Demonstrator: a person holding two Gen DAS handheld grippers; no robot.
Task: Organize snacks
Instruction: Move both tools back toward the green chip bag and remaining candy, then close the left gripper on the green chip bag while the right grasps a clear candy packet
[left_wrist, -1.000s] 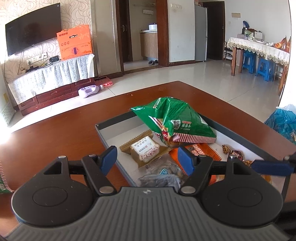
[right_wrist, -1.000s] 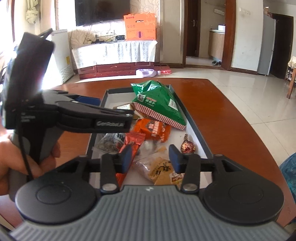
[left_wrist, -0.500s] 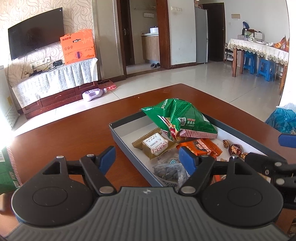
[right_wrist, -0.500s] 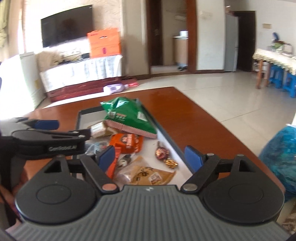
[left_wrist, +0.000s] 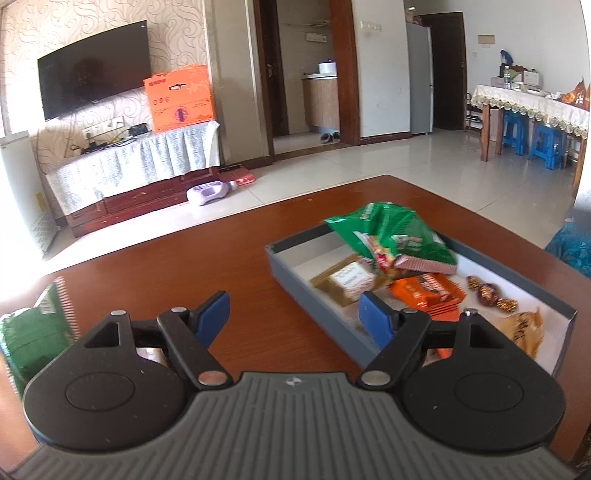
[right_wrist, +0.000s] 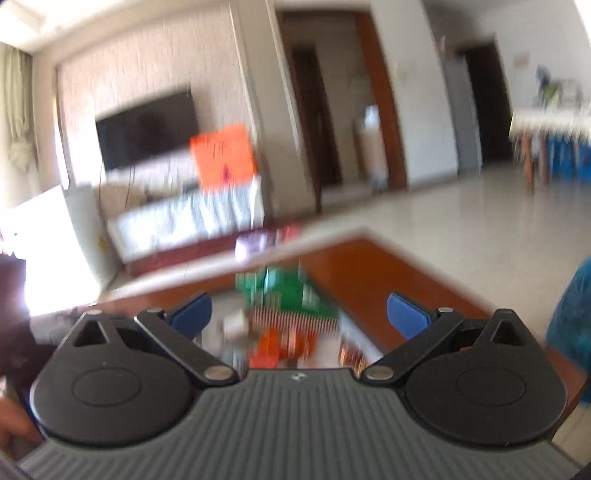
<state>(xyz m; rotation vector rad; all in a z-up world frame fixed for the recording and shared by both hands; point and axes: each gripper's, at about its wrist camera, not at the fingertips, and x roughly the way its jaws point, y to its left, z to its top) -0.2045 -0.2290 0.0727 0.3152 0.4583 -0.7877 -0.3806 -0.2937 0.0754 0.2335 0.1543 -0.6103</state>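
A grey tray (left_wrist: 295, 278) on the brown table (left_wrist: 221, 258) holds a green snack bag (left_wrist: 399, 236), a white-and-brown biscuit packet (left_wrist: 351, 278), an orange packet (left_wrist: 424, 293), foil candies (left_wrist: 487, 295) and a tan packet (left_wrist: 524, 328). My left gripper (left_wrist: 293, 319) is open and empty, above the table just left of the tray's near corner. A second green bag (left_wrist: 33, 332) lies at the table's left edge. My right gripper (right_wrist: 299, 315) is open wide and empty, raised behind the tray; its view is blurred, with the green bag (right_wrist: 291, 291) and the orange packet (right_wrist: 280, 343) visible.
A blue plastic bag (left_wrist: 572, 247) sits off the table's right side. Beyond the table are tiled floor, a TV cabinet (left_wrist: 129, 173) with an orange box (left_wrist: 181, 98), and a dining table with blue stools (left_wrist: 532, 136).
My left gripper has drawn back to the left, off the tray. My right gripper has opened wider and lifted back and away; it is now out of the left view.
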